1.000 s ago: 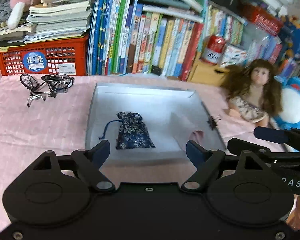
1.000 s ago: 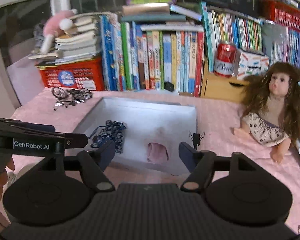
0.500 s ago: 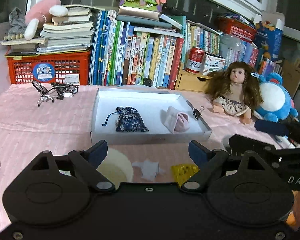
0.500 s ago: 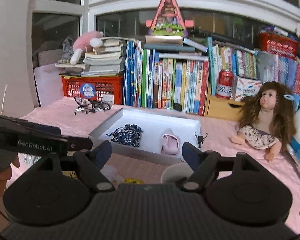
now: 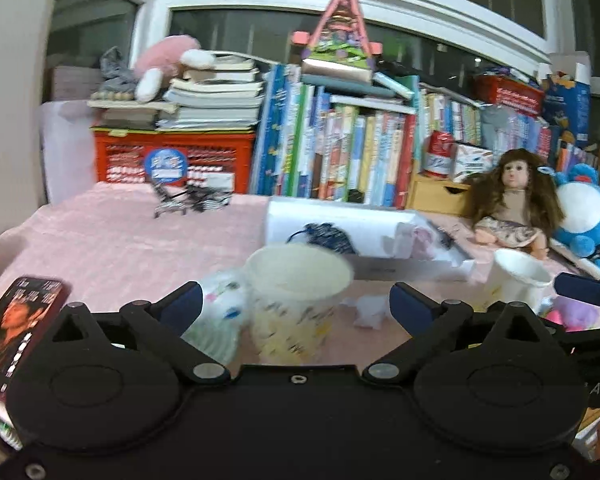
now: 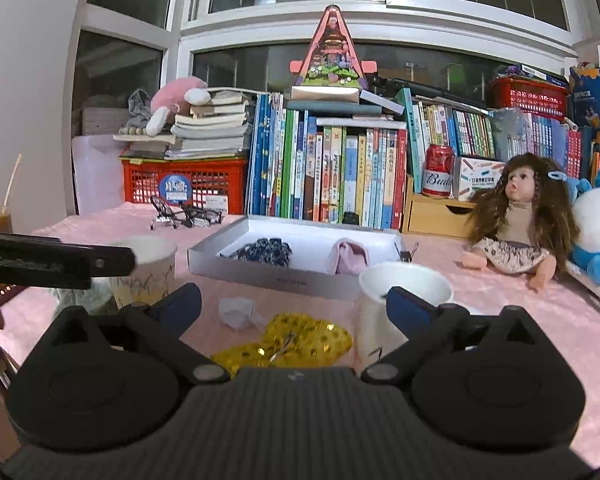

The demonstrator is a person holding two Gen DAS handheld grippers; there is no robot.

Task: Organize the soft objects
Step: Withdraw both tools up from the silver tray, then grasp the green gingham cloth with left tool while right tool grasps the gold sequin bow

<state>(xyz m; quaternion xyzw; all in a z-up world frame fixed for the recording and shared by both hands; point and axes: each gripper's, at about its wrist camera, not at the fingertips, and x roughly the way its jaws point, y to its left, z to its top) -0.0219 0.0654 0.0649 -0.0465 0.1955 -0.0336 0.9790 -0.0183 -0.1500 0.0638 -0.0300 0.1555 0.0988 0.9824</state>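
Left hand-held gripper (image 5: 296, 304): jaws opening, apart, nothing pressed; a patterned paper cup (image 5: 296, 300) stands between and just beyond the fingers, untouched.
Right hand-held gripper (image 6: 294, 304): jaws opening, apart, gripping nothing; gold sequin pouch (image 6: 288, 344) lies on the desk (image 6: 520, 296) between its fingers.
White tray (image 6: 276, 278): ahead of both grippers, apparently the collecting place for the soft pieces.
Pouches in the tray: two, a dark blue floral pouch (image 6: 266, 250) and a pink pouch (image 6: 348, 260), side by side, apart.
Soft things outside the tray: the gold pouch and a crumpled white scrap (image 6: 236, 312) just ahead of the right gripper's left finger; probably next to be sorted.
Paper cups: two, the patterned one and a white cup (image 6: 404, 292) by the right gripper's right finger.
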